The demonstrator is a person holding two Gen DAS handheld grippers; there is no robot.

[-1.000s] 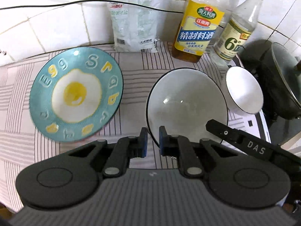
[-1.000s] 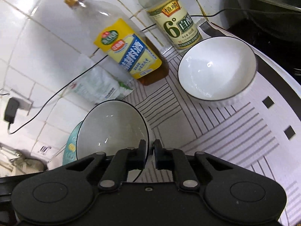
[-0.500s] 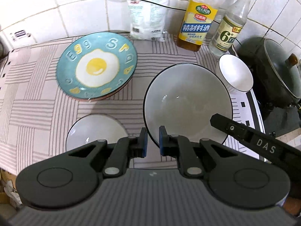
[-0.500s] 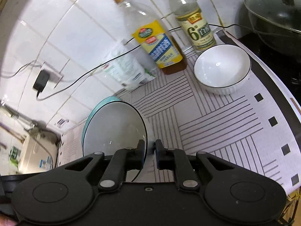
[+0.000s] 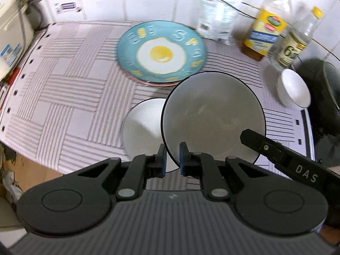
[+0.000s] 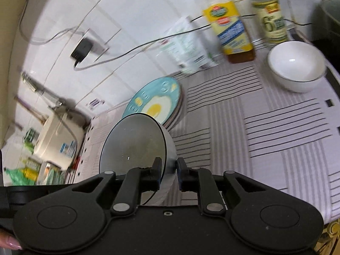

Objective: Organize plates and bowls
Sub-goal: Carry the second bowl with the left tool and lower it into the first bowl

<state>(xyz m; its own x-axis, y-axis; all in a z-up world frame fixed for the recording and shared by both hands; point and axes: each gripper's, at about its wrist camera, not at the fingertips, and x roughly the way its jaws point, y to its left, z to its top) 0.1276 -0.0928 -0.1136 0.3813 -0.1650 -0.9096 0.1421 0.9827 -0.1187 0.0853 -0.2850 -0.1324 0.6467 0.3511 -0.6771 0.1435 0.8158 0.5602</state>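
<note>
A large grey-white bowl with a black rim [image 5: 212, 114] hangs tilted above the striped cloth. My left gripper [image 5: 171, 157] is shut on its near rim. In the right wrist view the same bowl [image 6: 131, 144] has its rim between the jaws of my right gripper [image 6: 169, 167]. Those jaws are opening, and a small gap shows beside the pads. One right finger [image 5: 267, 146] lies against the bowl's right side. A second white bowl [image 5: 142, 125] stands on the cloth, partly hidden behind the held one. The blue egg plate [image 5: 161, 53] tops a stack of plates further back.
A small white bowl [image 5: 295, 87] stands at the right beside a dark lidded pot [image 5: 327, 97]. Two bottles [image 5: 265, 31] and a white bag [image 5: 216, 19] line the tiled wall. The cloth's front edge [image 5: 53, 155] drops off at the lower left.
Both grippers have carried the large bowl leftwards and a little up, so that it now overlaps the second white bowl. The right jaws have widened around the rim.
</note>
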